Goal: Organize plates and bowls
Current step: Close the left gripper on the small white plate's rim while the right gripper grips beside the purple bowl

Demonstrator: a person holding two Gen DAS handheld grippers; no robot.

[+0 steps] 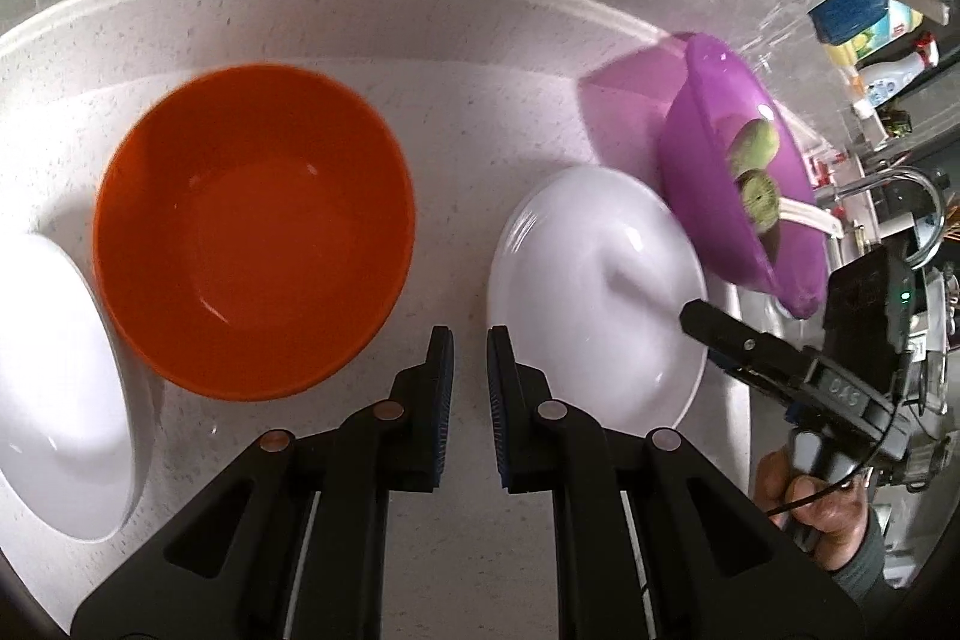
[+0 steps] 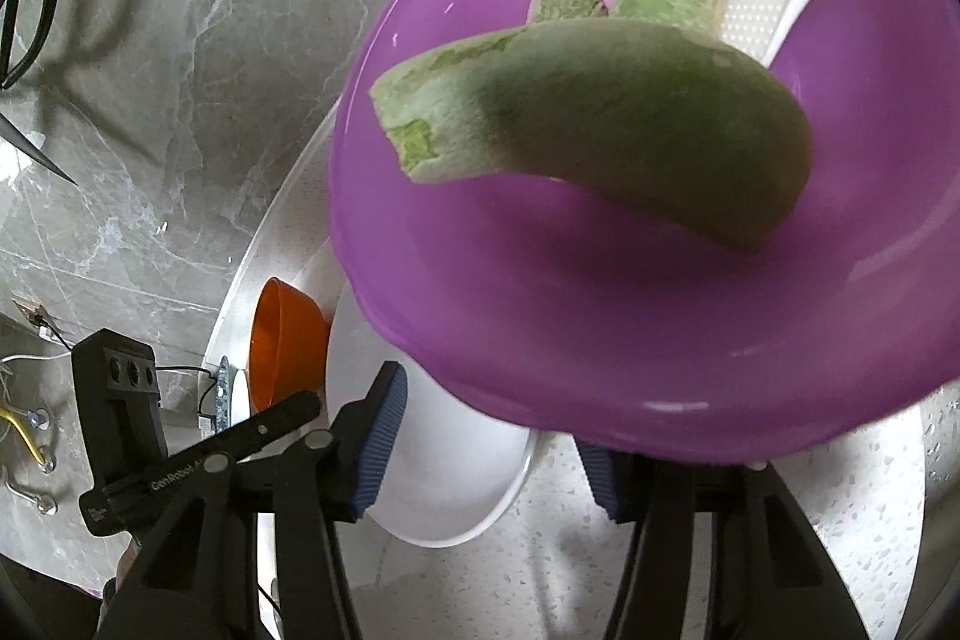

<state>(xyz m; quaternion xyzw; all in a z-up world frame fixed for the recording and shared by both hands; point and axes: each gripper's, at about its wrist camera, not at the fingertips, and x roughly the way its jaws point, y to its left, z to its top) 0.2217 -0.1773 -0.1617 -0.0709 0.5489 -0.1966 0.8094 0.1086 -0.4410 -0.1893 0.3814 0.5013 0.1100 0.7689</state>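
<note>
Landmark: the white plate, lying flat on the speckled white counter.
Orange bowl: upright and empty, well to the left of the white plate in the left wrist view, bare counter between them.
Second white dish: at the far left edge, beyond the orange bowl from the white plate, its rim just beside the bowl's.
Purple bowl: right of the white plate and overlapping its far right edge in the left wrist view, tilted steeply on its side with the opening toward the plate; whether it touches the plate cannot be told.
Green vegetable pieces: several inside the purple bowl, together with a white plastic utensil.
Left gripper: fingers released with a narrow gap between them, holding nothing, over the counter just left of the white plate's near rim.
Right gripper: fingers spread wide; the purple bowl's lower rim sits between them and hides the right fingertip, so contact cannot be told.
Right hand: wrapped around the right gripper's handle, right of the white plate.
</note>
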